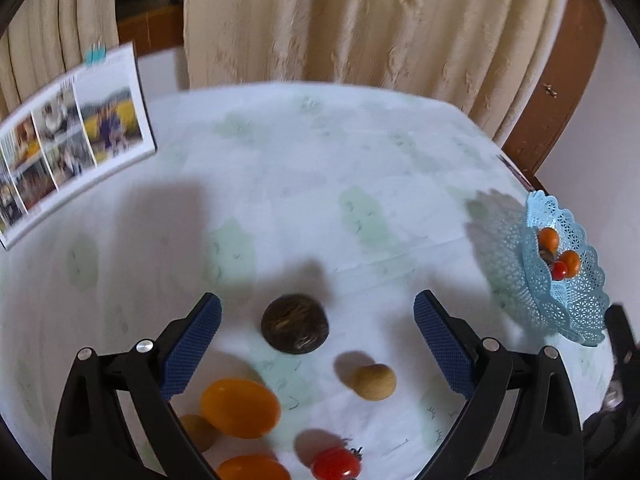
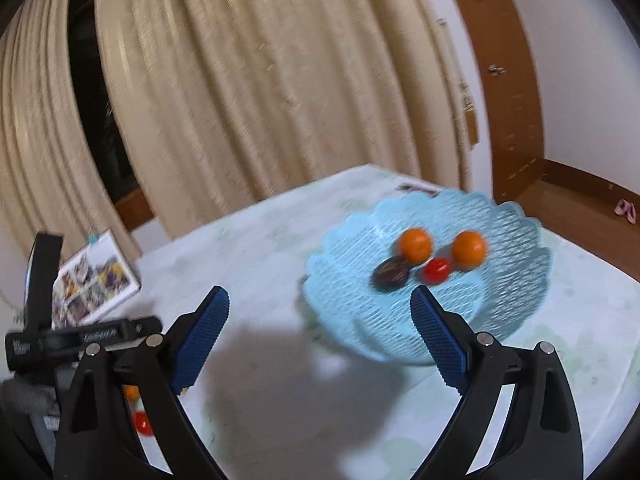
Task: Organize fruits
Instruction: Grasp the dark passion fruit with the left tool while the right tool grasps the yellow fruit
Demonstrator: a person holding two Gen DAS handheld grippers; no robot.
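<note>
The blue basket (image 2: 432, 312) stands just ahead of the right tongs (image 2: 320, 316), and its near rim lies between the two blue pads. In the basket there are two oranges (image 2: 416, 245), one red tomato (image 2: 436, 270) and one dark brown fruit (image 2: 391, 273); these four lie close together, beyond the tips of the right tongs. The right tongs are spread wide and hold nothing.

In the left wrist view the same basket (image 1: 560, 304) is far to the right of the left tongs (image 1: 318, 316), near the edge of the surface (image 1: 280, 184). The left tongs are also spread wide and empty. A dark round fruit (image 1: 295, 323) lies on the surface between their two pads, touching neither one. Nearer to the camera, still inside the span of the tongs, lie a tan fruit (image 1: 375, 382), a big orange fruit (image 1: 240, 408), a second orange fruit (image 1: 253, 468) at the bottom edge, and a red tomato (image 1: 336, 464). One more brownish fruit (image 1: 198, 432) is partly hidden behind the left arm of the tongs.

The surface wears a pale cloth with faint green patches. A photo calendar (image 1: 72, 132) stands on it, far ahead and to the left of the left tongs. Behind the surface hangs a cream curtain (image 1: 360, 24), with a brown wooden frame (image 1: 560, 80) and a white wall to its right.
</note>
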